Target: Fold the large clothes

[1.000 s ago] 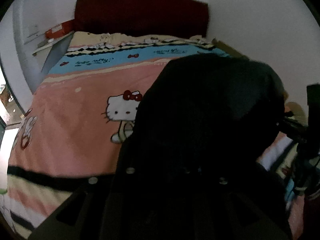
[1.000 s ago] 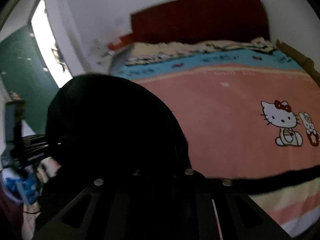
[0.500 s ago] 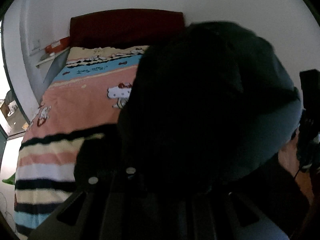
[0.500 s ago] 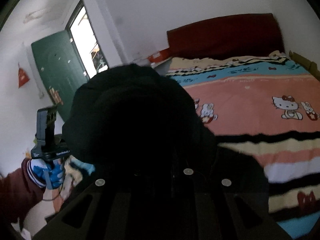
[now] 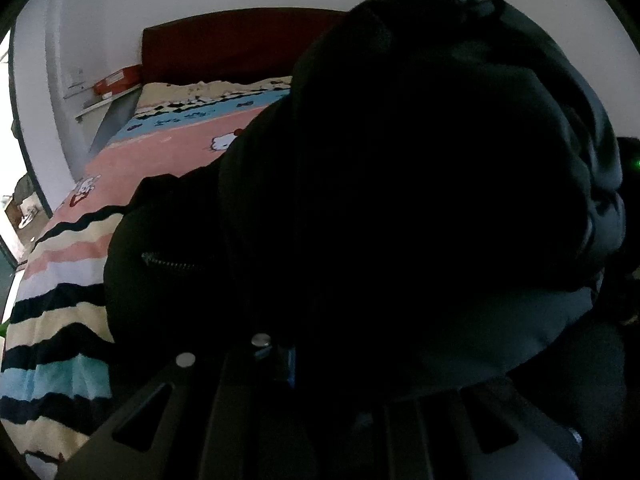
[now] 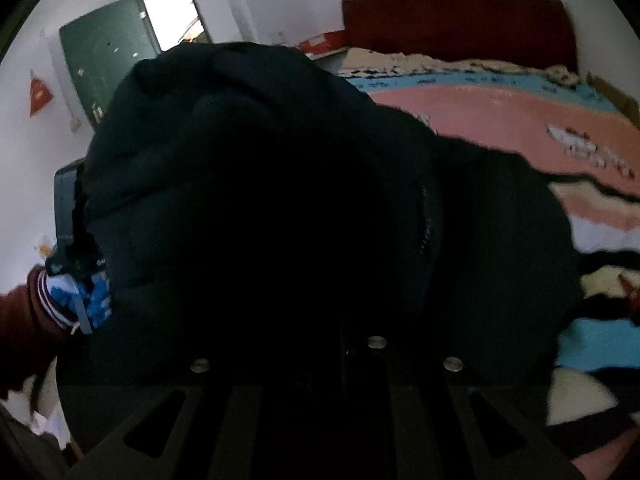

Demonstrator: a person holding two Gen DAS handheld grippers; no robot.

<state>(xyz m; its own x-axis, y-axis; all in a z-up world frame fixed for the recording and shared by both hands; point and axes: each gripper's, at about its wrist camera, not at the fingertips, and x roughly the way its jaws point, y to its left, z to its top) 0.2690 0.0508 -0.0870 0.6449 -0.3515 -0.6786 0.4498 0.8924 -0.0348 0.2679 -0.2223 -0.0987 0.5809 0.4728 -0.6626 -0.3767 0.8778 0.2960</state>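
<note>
Black padded zip-front jacket (image 5: 420, 208) is bulging right in front of both cameras, draping down onto the striped cartoon-print bedspread (image 5: 60, 320) beyond. Both grippers' fingers are buried in fabric; can't tell their state. Looks bulky, soft and slippery, probably moderately heavy. I'd grab at seams or hem, not the puffed middle. Zipper (image 6: 424, 224) is hanging ahead-right of the right gripper.

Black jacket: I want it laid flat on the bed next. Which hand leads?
Right, probably: bedspread lies open beside the jacket in its view, while the left hand sits off toward the door.
</note>
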